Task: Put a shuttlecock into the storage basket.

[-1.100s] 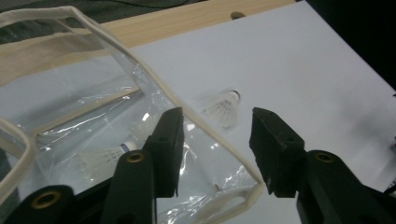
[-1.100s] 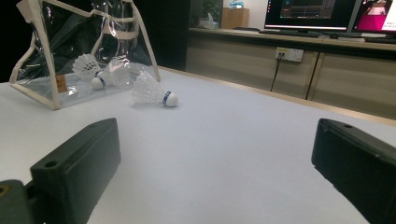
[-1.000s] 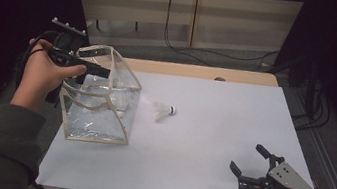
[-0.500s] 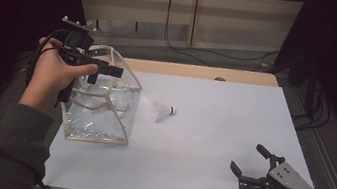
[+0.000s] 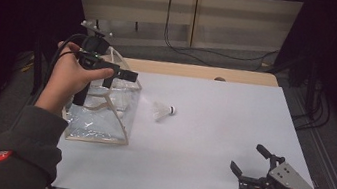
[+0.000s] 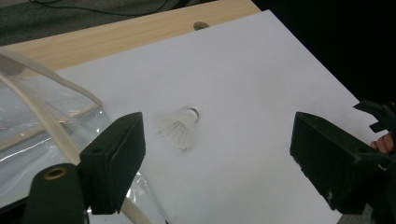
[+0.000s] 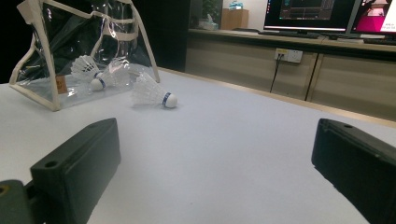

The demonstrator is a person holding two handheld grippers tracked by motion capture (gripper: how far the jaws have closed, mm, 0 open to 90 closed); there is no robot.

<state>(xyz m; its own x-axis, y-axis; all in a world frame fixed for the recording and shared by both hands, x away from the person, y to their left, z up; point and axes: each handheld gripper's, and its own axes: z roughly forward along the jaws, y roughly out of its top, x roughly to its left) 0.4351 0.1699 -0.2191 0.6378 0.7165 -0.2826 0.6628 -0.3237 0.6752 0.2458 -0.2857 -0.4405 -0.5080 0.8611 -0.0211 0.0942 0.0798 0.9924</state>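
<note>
High view first: the loose shuttlecock [image 5: 163, 111] lies on its side on the white table [image 5: 209, 146], just beside the clear pouch [image 5: 102, 115] and on the side of it facing the table's middle. The left gripper [image 5: 129, 75] hangs above the pouch's top edge with its jaws spread and nothing between them. The right gripper [image 5: 251, 162] sits well away from the pouch, near the table's near corner, jaws likewise wide apart and holding nothing.

To my eye that shuttlecock will be feather-light and easily crushed; its skirt would likely fold under a firm pinch and it could skid off on the smooth tabletop. I'd take it by the rounded cork end, gently, or across the stiffer neck just behind it.

Left gripper view looks down between its own spread jaws, with the shuttlecock [image 6: 180, 128] lying between them farther off and the pouch's pale piping [image 6: 56, 116] at one side. Right gripper view, low along the table, gives what the others hide: two more shuttlecocks [image 7: 95, 72] already inside the pouch [image 7: 70, 51], the blue band round the loose one's cork [image 7: 166, 99], and monitors [image 7: 310, 14] lit on a bench beyond.
</note>
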